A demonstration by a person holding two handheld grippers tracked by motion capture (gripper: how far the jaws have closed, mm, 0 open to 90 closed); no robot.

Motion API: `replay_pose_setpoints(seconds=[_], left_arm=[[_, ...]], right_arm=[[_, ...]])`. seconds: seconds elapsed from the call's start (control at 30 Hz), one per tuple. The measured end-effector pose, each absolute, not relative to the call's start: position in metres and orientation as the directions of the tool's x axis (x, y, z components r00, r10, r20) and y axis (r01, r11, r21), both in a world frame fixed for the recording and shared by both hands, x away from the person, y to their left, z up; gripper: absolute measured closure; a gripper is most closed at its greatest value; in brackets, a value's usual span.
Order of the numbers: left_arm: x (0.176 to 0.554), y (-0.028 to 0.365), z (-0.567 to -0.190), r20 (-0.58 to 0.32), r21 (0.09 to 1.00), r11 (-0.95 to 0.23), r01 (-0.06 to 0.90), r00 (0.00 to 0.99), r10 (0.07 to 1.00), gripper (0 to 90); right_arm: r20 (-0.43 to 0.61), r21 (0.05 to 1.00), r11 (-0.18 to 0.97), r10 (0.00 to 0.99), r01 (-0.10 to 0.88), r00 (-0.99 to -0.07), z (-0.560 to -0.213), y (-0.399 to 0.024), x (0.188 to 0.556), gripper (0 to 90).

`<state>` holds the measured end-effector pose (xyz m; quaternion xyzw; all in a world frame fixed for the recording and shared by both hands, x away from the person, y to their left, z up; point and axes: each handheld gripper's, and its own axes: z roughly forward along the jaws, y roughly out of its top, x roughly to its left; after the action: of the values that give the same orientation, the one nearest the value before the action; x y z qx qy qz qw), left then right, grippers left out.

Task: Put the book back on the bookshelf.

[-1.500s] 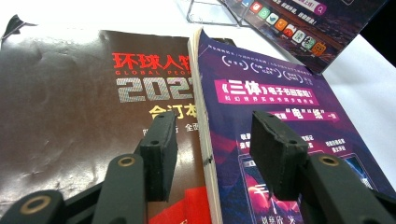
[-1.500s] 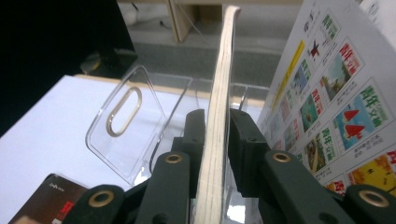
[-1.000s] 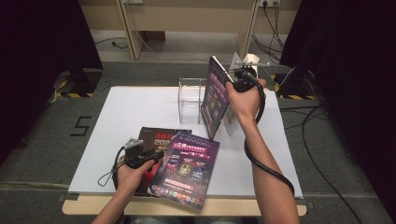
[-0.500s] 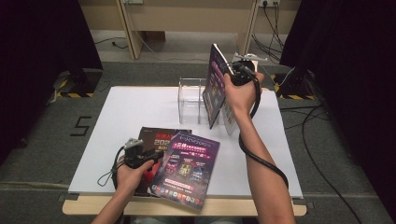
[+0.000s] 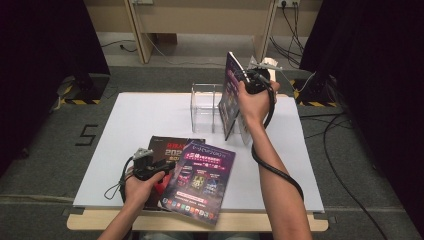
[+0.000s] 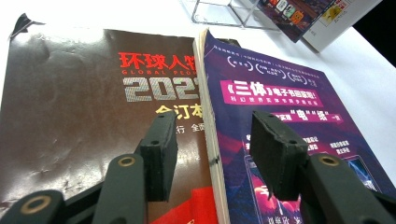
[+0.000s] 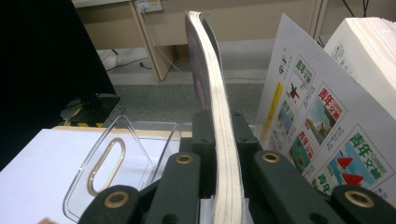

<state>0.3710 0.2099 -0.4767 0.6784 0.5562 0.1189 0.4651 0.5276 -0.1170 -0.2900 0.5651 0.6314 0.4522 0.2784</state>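
The right gripper (image 5: pixel 248 79) is raised above the far side of the white worktop (image 5: pixel 150 120), its fingers (image 7: pixel 243 140) clamped tight on the page edge of a purple magazine (image 5: pixel 230 92). The magazine is held upright on edge and slightly tilted, its lower corner down by the clear acrylic magazine rack (image 5: pixel 205 107) that stands at the far middle of the worktop. In the right gripper view the magazine's cream page block rises straight up between the two fingers, with the rack's clear divider and its oval cut-out to the left. Just to the right of it stands a white-covered magazine (image 7: pixel 322 116) printed with rows of small cover pictures, and beyond that a thick white block of pages (image 7: pixel 369 42).

The left gripper (image 5: pixel 150 167) rests low at the near edge of the worktop, over two magazines that lie flat. Its fingers (image 6: pixel 161 158) stand partly open with nothing gripped between them: one is above the dark brown magazine (image 6: pixel 84 102) with red and silver lettering, the other above the purple-covered magazine (image 6: pixel 280 102) that overlaps the brown one's right side. The spine edge of that purple one runs up through the gap between the fingers. Whether the fingers touch the covers cannot be told.
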Motion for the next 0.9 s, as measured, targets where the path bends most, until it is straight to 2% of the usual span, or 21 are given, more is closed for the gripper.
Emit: replay_pose_setpoints(seconds=[0.5, 0.73, 0.9], left_arm=[[0.3708, 0.2087, -0.4771, -0.355, 0.763, 0.050, 0.644, 0.354, 0.865, 50.7], [0.3706, 0.2080, -0.4775, -0.355, 0.762, 0.048, 0.645, 0.354, 0.865, 50.6], [0.3705, 0.2077, -0.4775, -0.352, 0.762, 0.044, 0.646, 0.357, 0.865, 50.6]], right_arm=[[0.147, 0.869, -0.033, 0.970, 0.494, -0.194, -0.2959, -0.1217, 0.5243, 82.5], [0.125, 0.863, -0.008, 0.972, 0.505, -0.197, -0.2944, -0.1223, 0.5211, 76.4], [0.116, 0.862, 0.000, 0.973, 0.506, -0.198, -0.2938, -0.1248, 0.5185, 75.7]])
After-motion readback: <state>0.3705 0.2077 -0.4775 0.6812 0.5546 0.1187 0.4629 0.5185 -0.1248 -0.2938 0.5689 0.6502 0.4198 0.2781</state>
